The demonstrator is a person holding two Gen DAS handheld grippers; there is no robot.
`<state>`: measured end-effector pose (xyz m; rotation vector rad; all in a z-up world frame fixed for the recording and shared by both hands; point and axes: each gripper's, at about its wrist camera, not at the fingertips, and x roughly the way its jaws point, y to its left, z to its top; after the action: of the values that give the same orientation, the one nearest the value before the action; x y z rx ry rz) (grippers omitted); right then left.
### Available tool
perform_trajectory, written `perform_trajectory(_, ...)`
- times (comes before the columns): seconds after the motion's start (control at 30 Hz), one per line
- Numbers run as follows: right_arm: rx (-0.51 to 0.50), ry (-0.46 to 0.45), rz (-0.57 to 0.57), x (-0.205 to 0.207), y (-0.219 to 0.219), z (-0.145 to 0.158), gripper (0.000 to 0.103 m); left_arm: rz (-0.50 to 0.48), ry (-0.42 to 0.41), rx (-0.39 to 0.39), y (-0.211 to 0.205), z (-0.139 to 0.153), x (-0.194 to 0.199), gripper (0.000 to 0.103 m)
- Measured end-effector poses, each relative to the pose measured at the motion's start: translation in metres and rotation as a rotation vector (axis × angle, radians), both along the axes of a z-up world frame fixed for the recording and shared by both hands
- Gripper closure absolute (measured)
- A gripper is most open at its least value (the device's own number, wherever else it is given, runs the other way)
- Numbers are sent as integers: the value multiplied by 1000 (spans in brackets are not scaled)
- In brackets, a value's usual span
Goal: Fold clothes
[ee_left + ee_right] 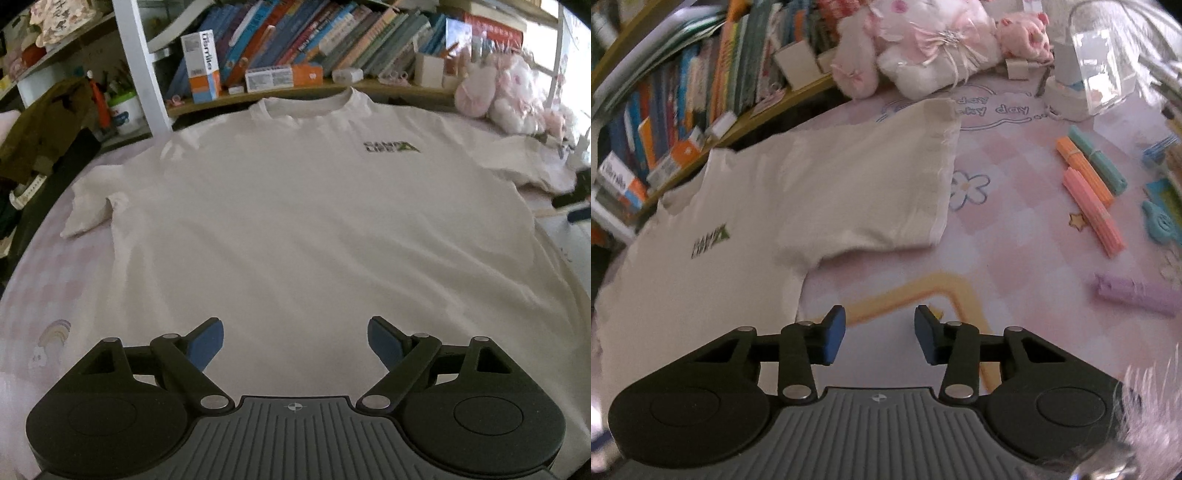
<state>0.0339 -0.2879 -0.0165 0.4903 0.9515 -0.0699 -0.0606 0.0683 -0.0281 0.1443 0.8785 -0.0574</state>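
Observation:
A white T-shirt [295, 206] lies spread flat, front up, on a pink patterned cloth [55, 295], collar toward the bookshelf, with a small dark logo [391, 147] on the chest. My left gripper [295, 345] hovers over the shirt's lower middle, jaws wide open, nothing between them. In the right wrist view the same T-shirt [746, 221] fills the left half, one short sleeve [886, 177] stretched out to the right. My right gripper [880, 334] hangs over the bare cloth just right of the shirt's side edge, jaws partly apart and empty.
A shelf of books [295, 40] and boxes runs along the back. Pink plush toys [923, 44] sit beyond the sleeve. Coloured stick bundles [1089, 192], a purple bundle [1137, 291], a teal object [1161, 221] and a clear container [1097, 62] lie to the right.

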Motion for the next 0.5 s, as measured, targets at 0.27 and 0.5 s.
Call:
perform_trajectory(0.27, 94, -9, -17, 28, -23, -4, 65, 3, 7, 55, -19, 5, -5, 15)
perform_trajectory(0.5, 238, -16, -109, 37, -43, -10, 65, -8, 10, 91, -30, 8, -2, 15)
